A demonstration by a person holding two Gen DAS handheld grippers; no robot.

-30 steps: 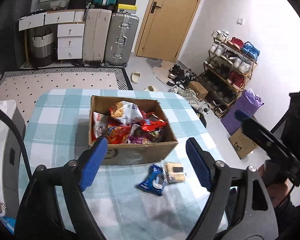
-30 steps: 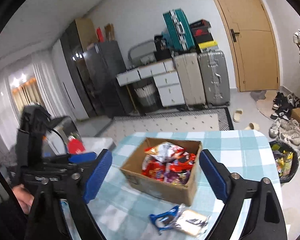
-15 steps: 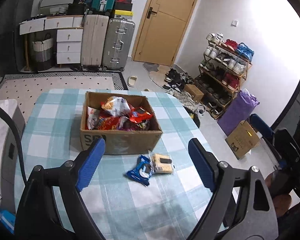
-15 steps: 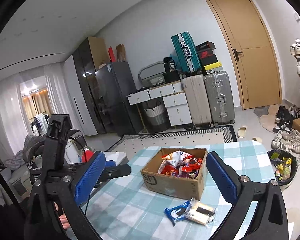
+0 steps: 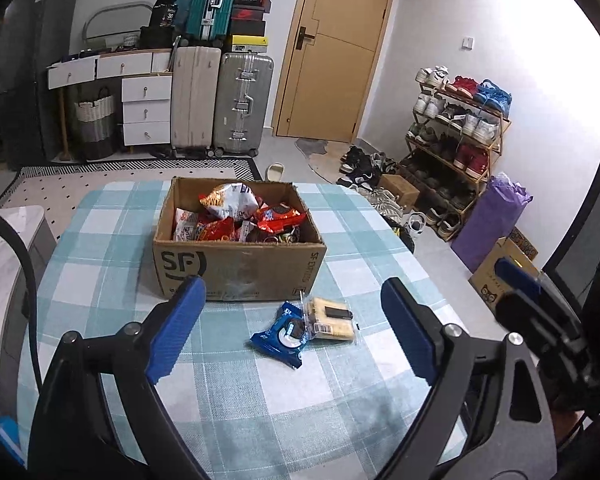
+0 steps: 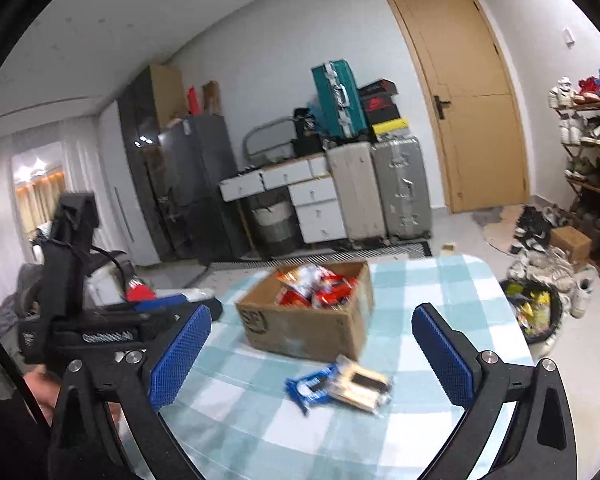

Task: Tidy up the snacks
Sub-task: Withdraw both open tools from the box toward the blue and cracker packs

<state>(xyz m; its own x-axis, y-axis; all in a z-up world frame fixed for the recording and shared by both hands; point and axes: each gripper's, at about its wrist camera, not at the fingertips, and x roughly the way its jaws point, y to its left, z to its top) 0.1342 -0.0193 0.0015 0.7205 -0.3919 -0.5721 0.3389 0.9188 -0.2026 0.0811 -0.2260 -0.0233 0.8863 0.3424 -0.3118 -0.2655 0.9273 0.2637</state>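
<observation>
Two snack packets – a blue cookie pack [image 5: 283, 334] and a pale wafer pack [image 5: 332, 318] – lie touching on the table [image 5: 260, 392], just in front of the box [image 5: 240, 266]. Both lie ahead, between the wide-apart, empty jaws of the left gripper [image 5: 290, 336], which looks nearer, and the right gripper [image 6: 312, 354], whose jaws have just been opening.

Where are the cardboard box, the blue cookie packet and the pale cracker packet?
cardboard box [image 5: 240, 270], left wrist view, front wall.
blue cookie packet [image 5: 282, 334], left wrist view, middle of the wrapper.
pale cracker packet [image 5: 334, 322], left wrist view, its top face.
</observation>
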